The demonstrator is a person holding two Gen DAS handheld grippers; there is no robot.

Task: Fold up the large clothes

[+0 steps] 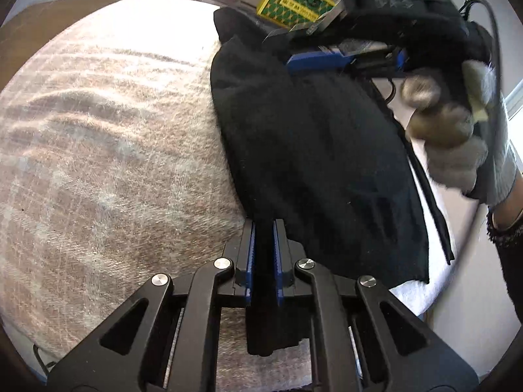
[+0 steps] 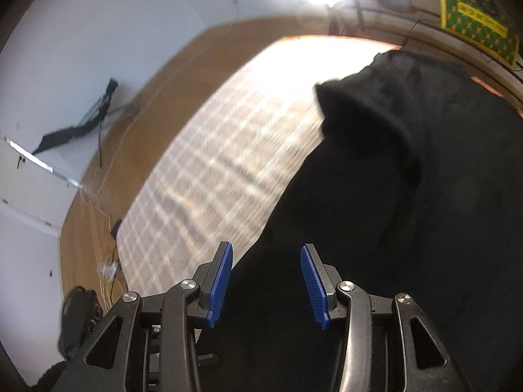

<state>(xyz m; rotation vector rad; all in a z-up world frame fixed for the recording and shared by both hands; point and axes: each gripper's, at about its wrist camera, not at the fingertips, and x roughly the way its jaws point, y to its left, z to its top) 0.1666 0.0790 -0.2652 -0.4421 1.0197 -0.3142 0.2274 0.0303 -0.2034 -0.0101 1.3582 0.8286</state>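
A large black garment (image 1: 310, 163) lies on a plaid beige blanket (image 1: 108, 150) over a bed. My left gripper (image 1: 263, 254) is shut on the garment's near edge, with black cloth pinched between its blue pads. In the left wrist view my right gripper (image 1: 304, 26) hovers at the garment's far end, held by a gloved hand (image 1: 464, 150). In the right wrist view my right gripper (image 2: 266, 277) is open, just above the black garment (image 2: 408, 212), with nothing between its fingers. The blanket (image 2: 222, 163) shows to the left.
A yellow and green box (image 1: 294, 0) sits beyond the bed, also seen in the right wrist view (image 2: 474, 16). Wooden floor (image 2: 137, 107) with loose cables lies left of the bed. A white sheet edge (image 1: 421, 287) shows at the bed's right side.
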